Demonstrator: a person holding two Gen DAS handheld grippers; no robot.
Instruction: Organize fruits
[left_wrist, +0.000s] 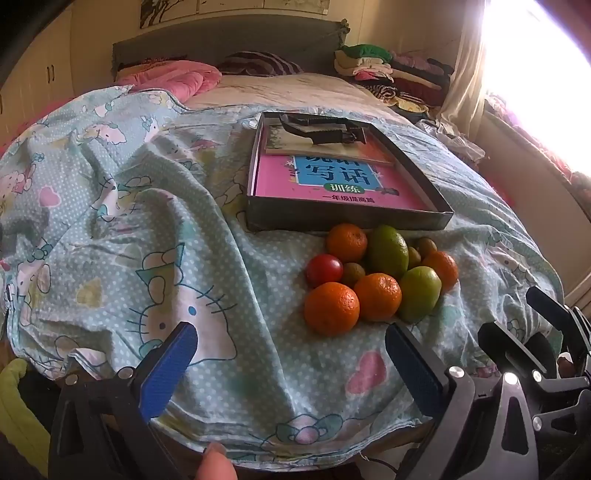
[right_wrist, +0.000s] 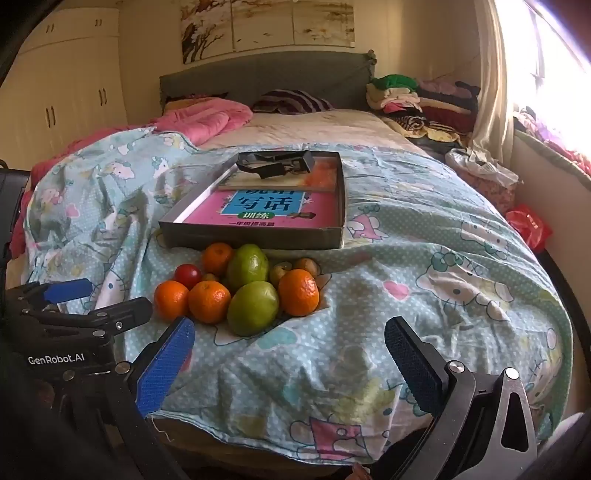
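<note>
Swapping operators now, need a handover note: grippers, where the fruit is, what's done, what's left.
Left gripper: open, empty, hovering short of the fruit.
Right gripper: open, empty, also short of it.
Fruit pile lies loose on the blue bedspread, just in front of the shallow cardboard tray: four oranges, two green fruits, one small red one, a few small brownish ones.
The tray holds a pink book and a black gadget, no fruit.
Done: nothing sorted yet.
Left: all the fruit. Where it should go is not evident; the tray is a guess.
</note>
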